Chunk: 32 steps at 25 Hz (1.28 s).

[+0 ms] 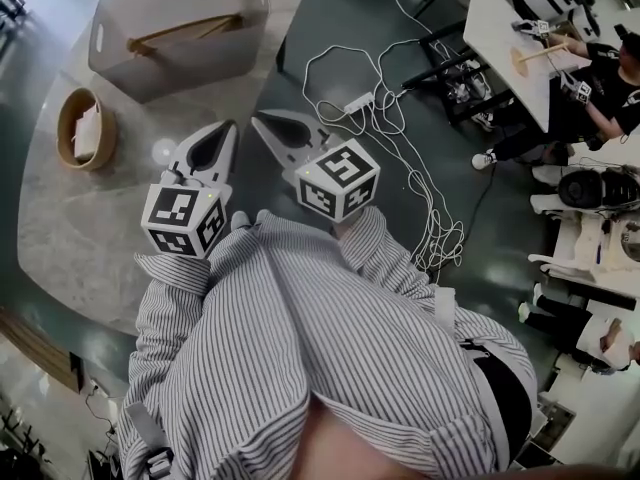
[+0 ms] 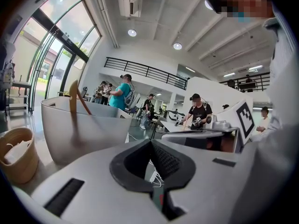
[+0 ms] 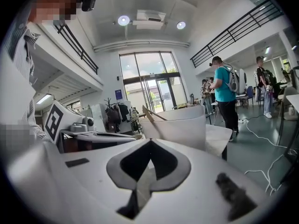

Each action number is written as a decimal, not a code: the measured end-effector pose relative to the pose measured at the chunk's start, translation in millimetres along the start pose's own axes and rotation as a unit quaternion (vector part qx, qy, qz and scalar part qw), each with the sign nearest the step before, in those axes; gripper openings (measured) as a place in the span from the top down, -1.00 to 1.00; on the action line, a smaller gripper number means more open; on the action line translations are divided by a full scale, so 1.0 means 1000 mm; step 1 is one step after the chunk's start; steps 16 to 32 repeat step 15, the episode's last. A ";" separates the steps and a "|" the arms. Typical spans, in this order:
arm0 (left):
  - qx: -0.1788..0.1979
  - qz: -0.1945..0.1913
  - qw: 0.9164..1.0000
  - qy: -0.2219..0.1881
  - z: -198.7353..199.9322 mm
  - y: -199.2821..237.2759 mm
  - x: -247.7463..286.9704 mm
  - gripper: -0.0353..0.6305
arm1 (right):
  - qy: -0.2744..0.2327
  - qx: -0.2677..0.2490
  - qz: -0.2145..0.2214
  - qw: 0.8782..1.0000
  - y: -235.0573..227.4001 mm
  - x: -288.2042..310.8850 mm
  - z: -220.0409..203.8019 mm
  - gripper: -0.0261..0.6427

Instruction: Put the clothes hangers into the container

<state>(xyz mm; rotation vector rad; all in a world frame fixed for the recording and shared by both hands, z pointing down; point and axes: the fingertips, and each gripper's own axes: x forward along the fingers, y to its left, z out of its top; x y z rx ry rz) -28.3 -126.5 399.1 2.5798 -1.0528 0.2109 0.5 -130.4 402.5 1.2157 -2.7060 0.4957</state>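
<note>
A pale grey container (image 1: 180, 23) stands on the far part of the marble table (image 1: 70, 228), and wooden clothes hangers (image 1: 185, 33) lie inside it, tips poking above the rim. Held close to my chest, my left gripper (image 1: 231, 125) and right gripper (image 1: 257, 118) both point toward the container, a short way from it. Each is shut with nothing between its jaws. The left gripper view shows the container (image 2: 88, 129) ahead on the left with a hanger (image 2: 74, 101) sticking up. The right gripper view has the container (image 3: 180, 125) and a hanger (image 3: 152, 115) just beyond the closed tips.
A round wooden bowl (image 1: 85, 128) with white paper in it sits on the table left of the grippers. White cables and a power strip (image 1: 360, 103) lie on the floor to the right. People work at tables (image 1: 510, 38) farther right.
</note>
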 end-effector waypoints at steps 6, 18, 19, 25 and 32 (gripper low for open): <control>0.000 0.003 1.000 0.001 -0.001 0.002 0.002 0.87 | 0.001 0.002 0.001 1.000 0.000 0.002 -0.001 0.88; 0.000 0.012 1.000 0.002 -0.001 0.008 -0.005 0.86 | -0.011 0.019 -0.005 1.000 -0.003 0.002 0.001 0.88; 0.000 0.012 1.000 0.002 -0.001 0.008 -0.005 0.86 | -0.011 0.019 -0.005 1.000 -0.003 0.002 0.001 0.88; 0.000 0.012 1.000 0.002 -0.001 0.008 -0.005 0.86 | -0.011 0.019 -0.005 1.000 -0.003 0.002 0.001 0.88; 0.000 0.012 1.000 0.002 -0.001 0.008 -0.005 0.86 | -0.011 0.019 -0.005 1.000 -0.003 0.002 0.001 0.88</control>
